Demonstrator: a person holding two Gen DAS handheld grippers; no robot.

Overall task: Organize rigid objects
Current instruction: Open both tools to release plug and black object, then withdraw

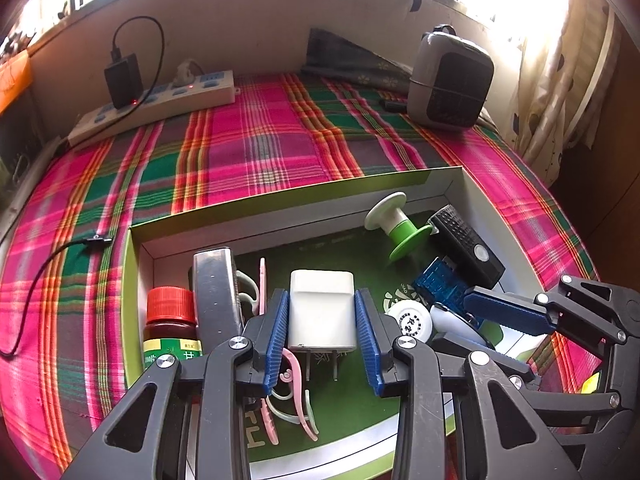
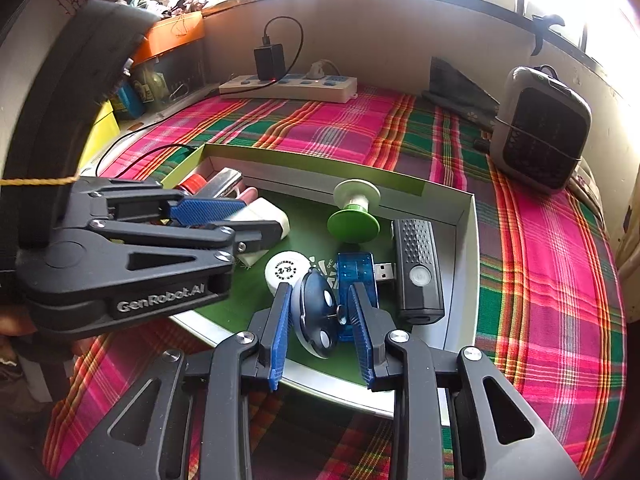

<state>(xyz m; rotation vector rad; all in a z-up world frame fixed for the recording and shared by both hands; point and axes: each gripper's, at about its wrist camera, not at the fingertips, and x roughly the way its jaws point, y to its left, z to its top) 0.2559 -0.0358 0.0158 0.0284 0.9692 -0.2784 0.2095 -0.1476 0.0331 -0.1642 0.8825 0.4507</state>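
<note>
Crowding the box (image 1: pixel 456 184): bottle (image 1: pixel 170 330) at left edge, spool (image 1: pixel 396 224) near far wall; left gripper (image 1: pixel 322 326) clamping charger (image 1: pixel 322 312), right gripper (image 2: pixel 320 312) pinching remote (image 2: pixel 314 312).

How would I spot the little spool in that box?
Find the shallow box on the plaid cloth. Near its far wall lies the spool, beside the black remote. It alone has two round discs, one white, one green.
</note>
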